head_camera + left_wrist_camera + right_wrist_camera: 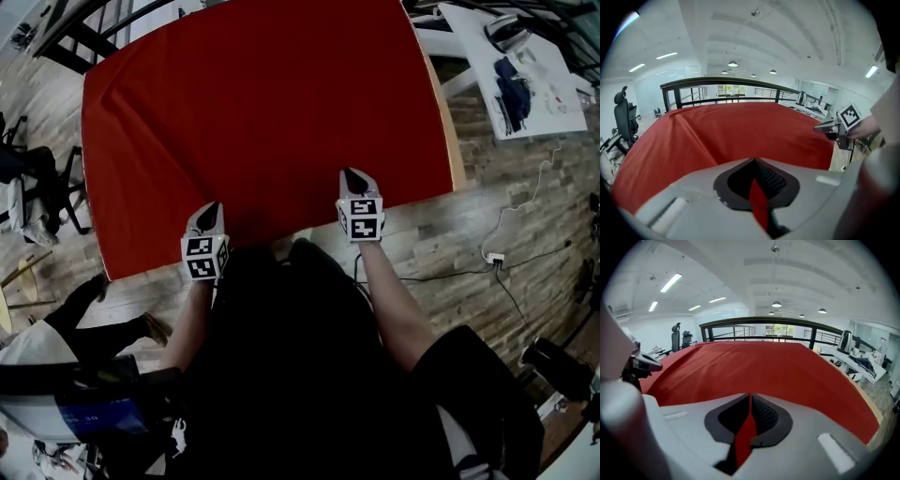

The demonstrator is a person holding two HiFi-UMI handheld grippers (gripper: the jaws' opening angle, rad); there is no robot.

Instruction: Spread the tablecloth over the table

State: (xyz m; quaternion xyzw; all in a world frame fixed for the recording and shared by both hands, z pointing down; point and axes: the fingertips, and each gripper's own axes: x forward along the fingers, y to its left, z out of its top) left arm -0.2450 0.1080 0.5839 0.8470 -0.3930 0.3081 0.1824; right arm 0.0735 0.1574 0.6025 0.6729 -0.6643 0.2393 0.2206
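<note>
A red tablecloth (262, 112) lies spread over most of the table, with a bare strip of tabletop (457, 141) showing along its right side. My left gripper (212, 212) is at the cloth's near edge, left of centre, shut on a pinch of the red cloth (758, 202). My right gripper (353, 178) is at the near edge further right, also shut on a fold of the cloth (745, 434). In the left gripper view the cloth (731, 136) stretches away with a few long creases, and the right gripper (825, 127) shows at the right.
A black railing (778, 324) runs behind the table's far side. A white desk (525, 66) with dark items stands at the upper right. Office chairs (37, 183) stand at the left. A cable and socket (495, 257) lie on the wooden floor.
</note>
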